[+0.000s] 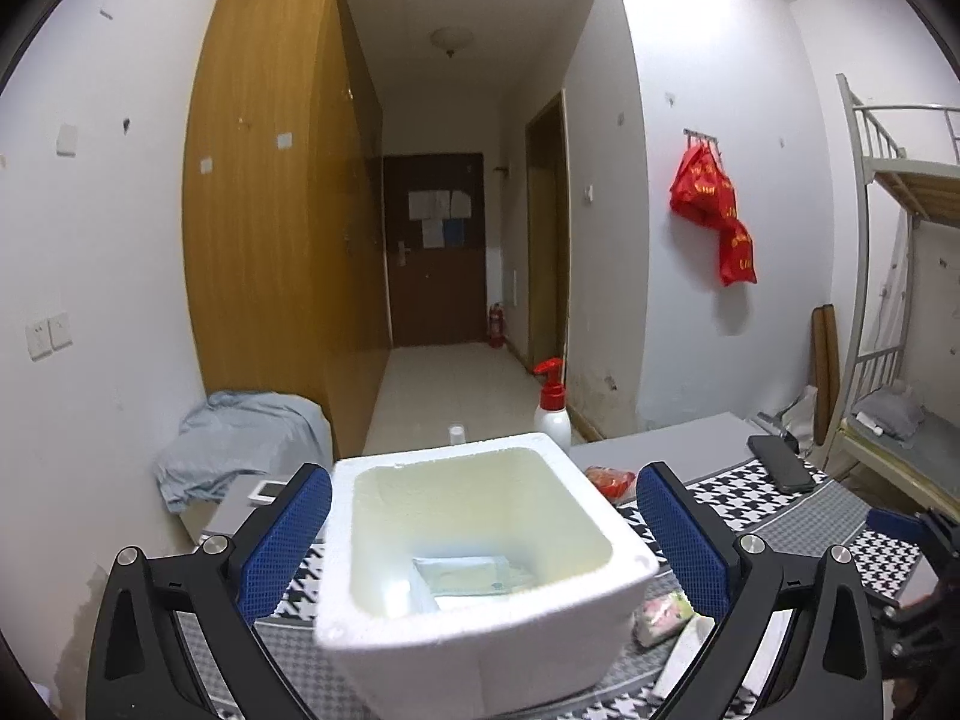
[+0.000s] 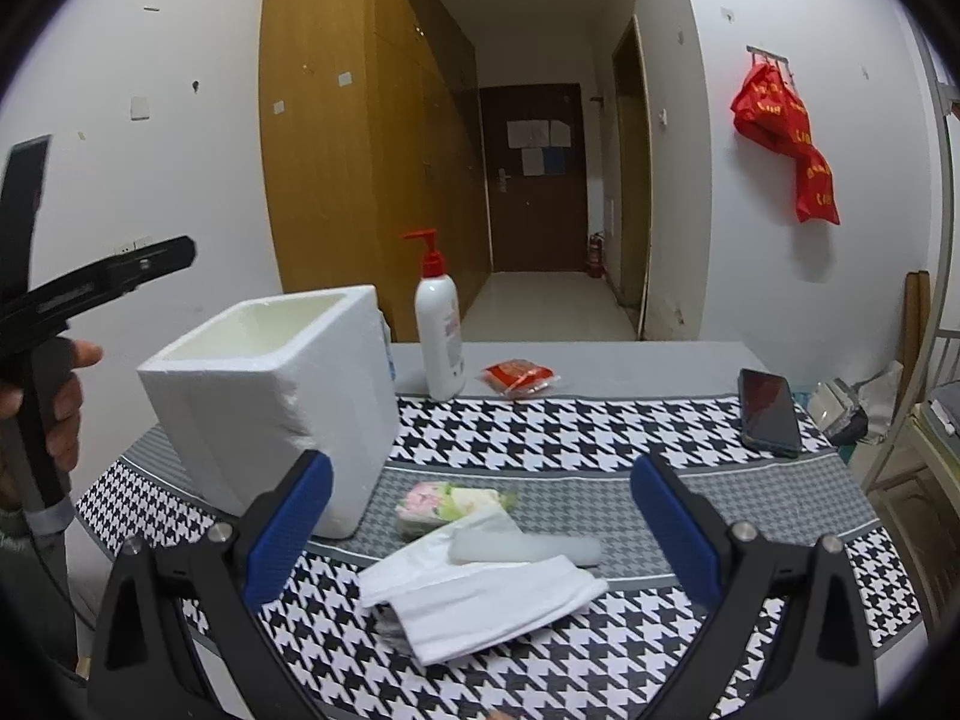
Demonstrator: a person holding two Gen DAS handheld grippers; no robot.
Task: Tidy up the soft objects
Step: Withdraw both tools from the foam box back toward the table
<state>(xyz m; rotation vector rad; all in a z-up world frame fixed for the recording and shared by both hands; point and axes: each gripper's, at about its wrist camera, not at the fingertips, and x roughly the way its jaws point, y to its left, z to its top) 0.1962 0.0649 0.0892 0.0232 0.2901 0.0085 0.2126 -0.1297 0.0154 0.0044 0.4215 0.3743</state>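
Tissues (image 2: 480, 600) lie under our right tool (image 2: 480, 534), spread wide; we should pinch them mid-pack, while our left tool (image 1: 483, 531), also released, hovers over the box (image 1: 480, 630).

Right gripper (image 2: 480, 531) fingers spread wide above white tissue pack (image 2: 480, 606) on tabletop (image 2: 600, 432). Floral packet (image 2: 447, 501) just behind it, foam box (image 2: 276, 396) left, lotion bottle (image 2: 440, 330) beyond.

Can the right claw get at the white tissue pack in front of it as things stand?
Probably yes. The right claw is open, and the white tissue pack lies on the tablecloth between its fingers, nothing covering it. A floral packet sits just behind, touching it.
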